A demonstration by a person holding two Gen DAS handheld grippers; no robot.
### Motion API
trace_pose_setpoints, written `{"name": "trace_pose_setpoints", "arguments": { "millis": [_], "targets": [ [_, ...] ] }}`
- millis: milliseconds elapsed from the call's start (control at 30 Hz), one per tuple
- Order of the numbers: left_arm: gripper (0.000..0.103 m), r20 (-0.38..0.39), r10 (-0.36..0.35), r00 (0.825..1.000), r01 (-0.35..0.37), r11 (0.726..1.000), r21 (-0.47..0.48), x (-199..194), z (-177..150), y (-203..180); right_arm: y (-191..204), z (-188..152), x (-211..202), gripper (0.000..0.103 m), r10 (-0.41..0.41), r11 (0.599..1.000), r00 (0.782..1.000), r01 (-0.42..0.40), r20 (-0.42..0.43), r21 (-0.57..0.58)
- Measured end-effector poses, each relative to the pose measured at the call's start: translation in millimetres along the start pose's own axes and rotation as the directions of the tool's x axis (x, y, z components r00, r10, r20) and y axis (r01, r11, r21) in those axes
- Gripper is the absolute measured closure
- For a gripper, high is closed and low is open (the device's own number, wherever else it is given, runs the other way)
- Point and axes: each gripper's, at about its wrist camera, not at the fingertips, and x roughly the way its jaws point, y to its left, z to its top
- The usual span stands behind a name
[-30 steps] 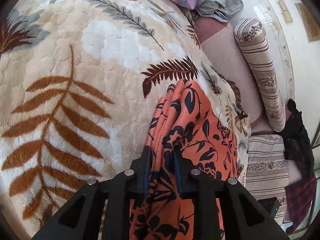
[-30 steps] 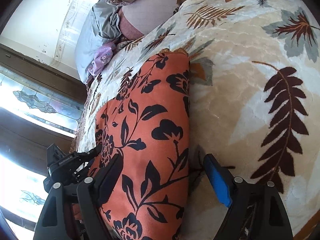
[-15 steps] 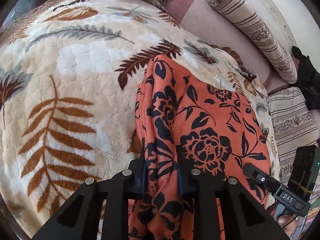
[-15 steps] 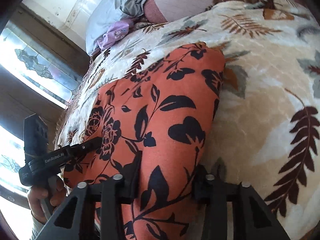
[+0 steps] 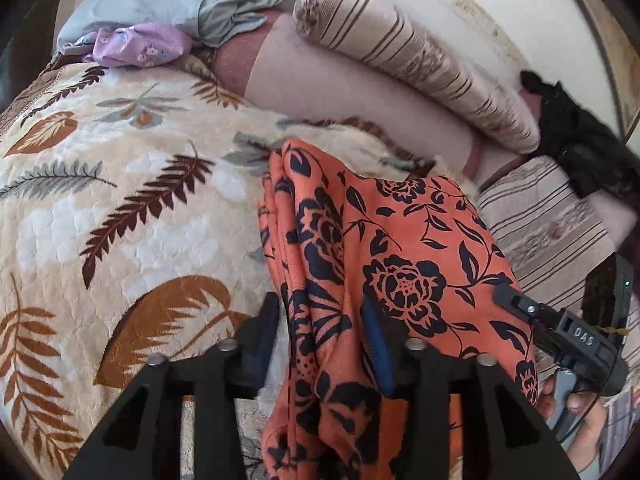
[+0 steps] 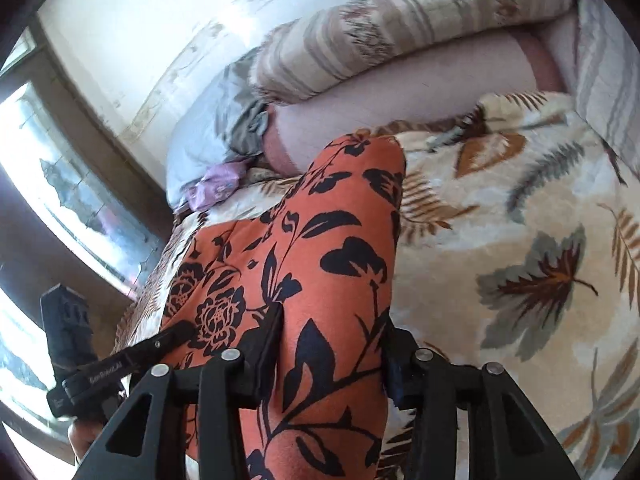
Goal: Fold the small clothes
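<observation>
Left wrist view shows the left gripper (image 5: 320, 340) clamped on a bunched edge of the orange floral garment (image 5: 400, 248), which fills the lower centre of the frame and drapes over the leaf-print blanket (image 5: 120, 200). Gripping at two points probably keeps the cloth taut for a fold. In the right wrist view, the right gripper (image 6: 332, 344) pinches the same garment at lower centre, fingers pointing toward the striped bolster (image 6: 400, 32) at the top, tilted slightly downward.
</observation>
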Motion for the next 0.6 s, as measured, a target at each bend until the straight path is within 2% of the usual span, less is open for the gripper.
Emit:
{"name": "trace_pose_setpoints", "arguments": {
  "millis": [33,100,133,167,200,267,367,400,467,500,533,567,600],
  "targets": [
    [0.032,-0.036,0.054,0.998,-0.053,0.999,0.013,17,-7,3,-20,-8,11,0.034,-0.032,0.998,0.999,0.034,-0.037,0.06],
    [0.032,-0.11,0.131,0.985,-0.127,0.991,0.043,44,-26,13,-52,-30,33,0.034,-0.07,0.988,0.988,0.088,-0.137,0.126],
    [0.031,-0.125,0.132,0.983,-0.127,0.991,0.046,51,-33,18,-61,-39,37,0.034,-0.081,0.987,0.984,0.101,-0.156,0.127],
    [0.03,-0.116,0.114,0.987,-0.112,0.993,0.029,50,-38,25,-68,-45,38,0.034,-0.054,0.988,0.985,0.076,-0.162,0.135],
    [0.03,-0.1,0.092,0.991,-0.093,0.996,0.002,45,-39,29,-70,-50,35,0.034,-0.031,0.989,0.988,0.053,-0.151,0.14],
    [0.03,-0.097,0.086,0.992,-0.089,0.995,-0.031,35,-37,31,-64,-52,28,0.034,-0.037,0.993,0.99,0.051,-0.136,0.105],
    [0.029,-0.035,0.068,0.997,-0.069,0.997,-0.045,13,-36,26,-54,-54,24,0.034,-0.043,0.997,0.991,0.05,-0.131,0.056],
    [0.028,-0.017,0.058,0.998,-0.059,0.997,-0.046,8,-40,23,-51,-59,28,0.034,-0.041,0.998,0.988,0.048,-0.151,0.046],
    [0.028,-0.045,0.065,0.997,-0.065,0.998,0.006,12,-47,16,-48,-69,35,0.035,-0.052,0.999,0.981,0.051,-0.188,-0.011],
    [0.036,-0.084,0.085,0.993,-0.081,0.995,0.053,24,-52,10,-45,-72,33,0.035,-0.067,0.998,0.982,0.062,-0.177,-0.034],
    [0.071,-0.117,0.069,0.991,-0.061,0.995,0.074,31,-57,9,-45,-74,32,0.038,-0.064,0.998,0.982,0.059,-0.179,-0.03],
    [0.077,-0.142,0.031,0.989,-0.021,0.997,0.067,34,-60,8,-44,-73,30,0.045,-0.052,0.999,0.982,0.051,-0.181,-0.014],
    [0.078,-0.128,0.045,0.991,-0.036,0.997,0.072,31,-60,4,-43,-71,27,0.05,-0.049,0.999,0.983,0.049,-0.179,-0.005]
  ]
}}
